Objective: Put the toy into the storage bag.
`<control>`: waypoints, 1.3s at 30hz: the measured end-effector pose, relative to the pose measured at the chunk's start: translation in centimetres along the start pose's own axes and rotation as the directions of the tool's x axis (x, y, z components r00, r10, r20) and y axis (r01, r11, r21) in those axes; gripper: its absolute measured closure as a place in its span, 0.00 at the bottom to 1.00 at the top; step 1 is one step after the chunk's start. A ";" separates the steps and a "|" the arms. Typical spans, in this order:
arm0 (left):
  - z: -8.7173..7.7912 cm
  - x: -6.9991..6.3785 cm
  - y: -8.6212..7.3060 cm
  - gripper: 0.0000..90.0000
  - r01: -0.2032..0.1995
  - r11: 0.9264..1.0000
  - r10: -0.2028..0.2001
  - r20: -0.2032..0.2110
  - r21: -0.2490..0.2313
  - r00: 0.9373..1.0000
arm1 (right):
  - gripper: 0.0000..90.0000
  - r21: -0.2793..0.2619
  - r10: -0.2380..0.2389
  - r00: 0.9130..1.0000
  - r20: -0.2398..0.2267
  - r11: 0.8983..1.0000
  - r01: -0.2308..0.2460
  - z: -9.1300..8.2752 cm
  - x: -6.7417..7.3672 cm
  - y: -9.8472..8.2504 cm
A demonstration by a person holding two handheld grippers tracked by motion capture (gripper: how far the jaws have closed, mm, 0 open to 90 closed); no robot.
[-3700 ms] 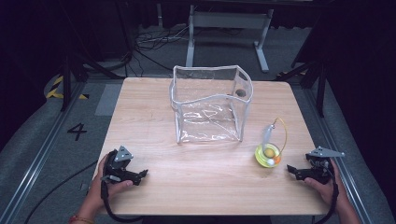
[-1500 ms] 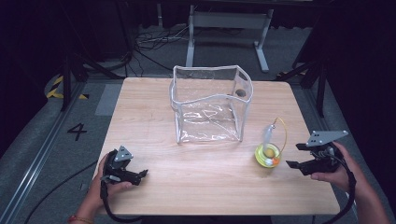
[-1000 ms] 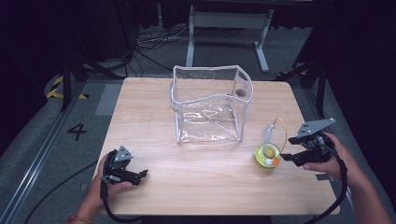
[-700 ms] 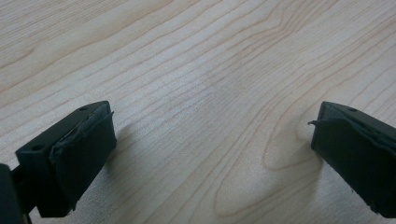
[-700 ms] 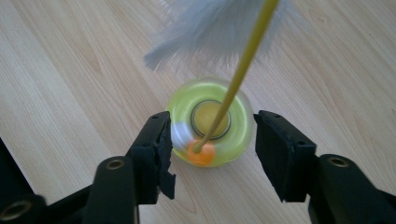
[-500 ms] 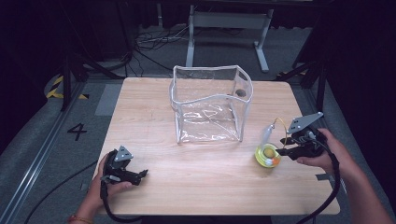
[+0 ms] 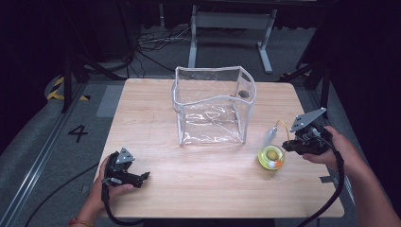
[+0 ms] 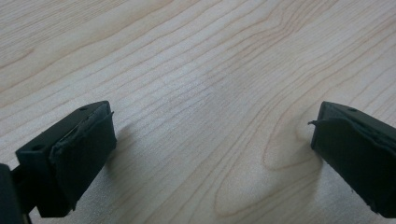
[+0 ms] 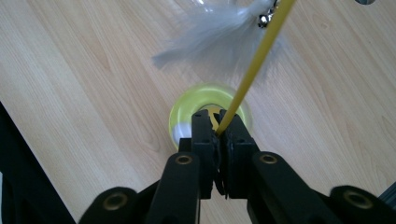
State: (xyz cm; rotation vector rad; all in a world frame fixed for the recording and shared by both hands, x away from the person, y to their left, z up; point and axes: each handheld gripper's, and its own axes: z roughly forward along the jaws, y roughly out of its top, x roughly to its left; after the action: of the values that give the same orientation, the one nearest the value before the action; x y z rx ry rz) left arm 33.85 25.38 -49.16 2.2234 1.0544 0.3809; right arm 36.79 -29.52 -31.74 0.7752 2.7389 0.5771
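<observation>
Right gripper [image 9: 217, 135] jaws just closed, pinching the yellow wand [image 9: 254, 70] of the toy; left gripper [image 8: 210, 154] jaws wide open, empty, over tabletop [image 8: 210, 70].

High view above the near edge, facing forward and down over the whole table [image 7: 189, 189], left gripper view close over bare wood, right gripper view close above the yellow toy [image 9: 210, 112], shared with the high view [image 7: 271, 157]

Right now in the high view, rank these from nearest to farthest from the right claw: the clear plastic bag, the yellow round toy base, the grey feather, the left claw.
1. Yellow round toy base, just left of the right claw, which is shut on its thin yellow stalk.
2. Grey feather, above the base.
3. Clear plastic bag, table centre.
4. Left claw, near-left edge.
</observation>
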 end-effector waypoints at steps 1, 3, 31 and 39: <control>0.0 0.0 0.0 0.00 0.000 1.000 0.000 0.000 0.000 1.000 | 0.97 0.000 0.000 1.000 0.000 1.000 0.000 0.0 0.0 0.0; 0.0 0.0 0.0 0.00 0.000 1.000 0.000 0.000 0.000 1.000 | 0.98 0.002 0.000 1.000 -0.001 1.000 0.000 0.0 -0.1 0.1; 0.0 0.0 0.0 0.00 0.000 1.000 0.000 0.000 0.000 1.000 | 0.98 -0.003 0.014 0.996 0.089 1.000 -0.014 -2.3 -1.1 0.8; 0.0 0.0 0.0 0.00 -0.001 1.000 0.001 -0.001 0.000 1.000 | 0.98 -0.004 0.014 0.994 0.111 1.000 -0.014 -3.4 -1.7 1.6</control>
State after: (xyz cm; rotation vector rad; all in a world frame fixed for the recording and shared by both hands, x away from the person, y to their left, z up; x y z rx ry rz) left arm 33.86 25.39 -49.15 2.2235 1.0539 0.3819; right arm 37.83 -30.21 -27.79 0.8012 2.6325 0.5250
